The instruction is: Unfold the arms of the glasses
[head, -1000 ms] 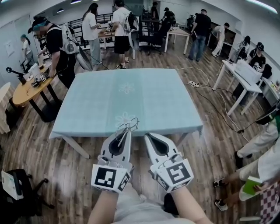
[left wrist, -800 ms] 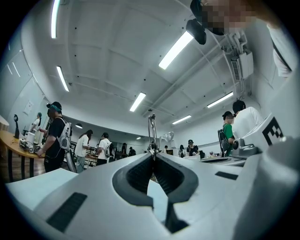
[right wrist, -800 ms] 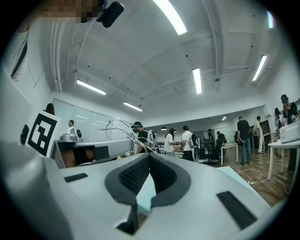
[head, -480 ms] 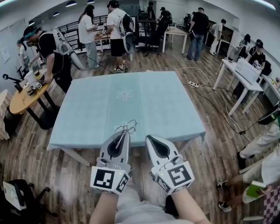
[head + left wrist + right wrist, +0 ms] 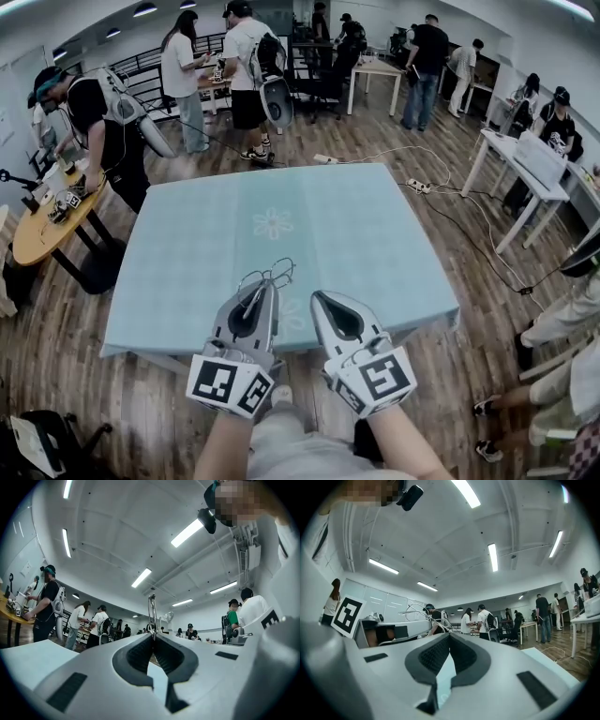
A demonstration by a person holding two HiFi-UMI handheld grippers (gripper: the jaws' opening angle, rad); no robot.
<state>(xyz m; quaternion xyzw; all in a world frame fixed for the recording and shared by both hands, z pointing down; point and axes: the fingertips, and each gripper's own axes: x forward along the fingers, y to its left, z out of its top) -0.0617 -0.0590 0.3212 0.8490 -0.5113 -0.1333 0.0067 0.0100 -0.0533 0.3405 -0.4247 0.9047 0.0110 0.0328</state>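
Glasses (image 5: 277, 270) with a thin wire frame stick out of the tip of the left gripper (image 5: 269, 286), whose jaws are clamped together on part of the frame. They are in the air, above the near edge of the pale blue table (image 5: 375, 234). They look folded, though the wire is too fine to be sure. The right gripper (image 5: 317, 298) is just beside, jaws pressed together on nothing. A second ago both grippers were short of the table; now they reach over its edge. By my judgement the glasses are being brought to the work spot, and the unfolding is not yet begun.
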